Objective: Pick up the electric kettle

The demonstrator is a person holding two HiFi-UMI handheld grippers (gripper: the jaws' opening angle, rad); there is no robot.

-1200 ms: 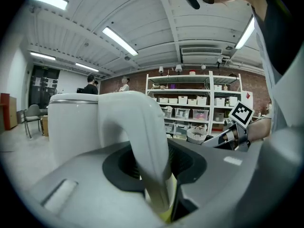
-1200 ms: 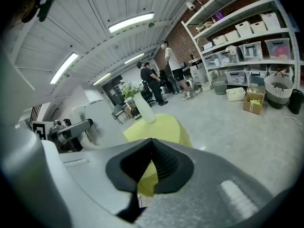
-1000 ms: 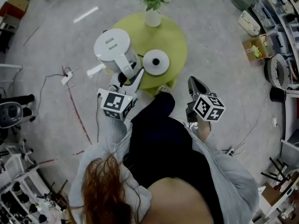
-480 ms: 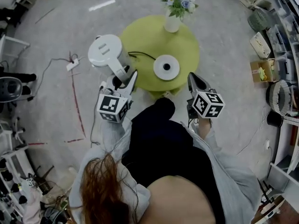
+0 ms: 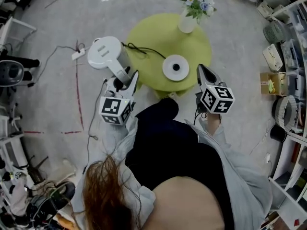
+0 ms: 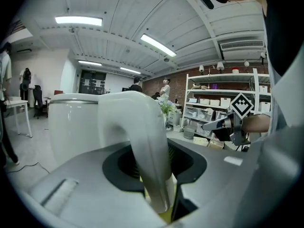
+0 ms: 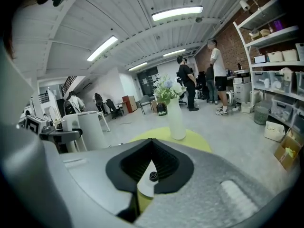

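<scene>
Your left claw (image 5: 123, 78) is clamped on the kettle (image 5: 104, 52) handle (image 6: 142, 141) over the floor left of the table (image 5: 153, 32), right claw (image 5: 201, 71) closed and empty, so tilting could let it swing or slip.

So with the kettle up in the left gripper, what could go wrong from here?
The kettle hangs from the left gripper by its handle alone, out past the table edge and over the floor; a slip could drop it. The black cord from the base runs right beside the kettle and might snag if it swings that way.
</scene>
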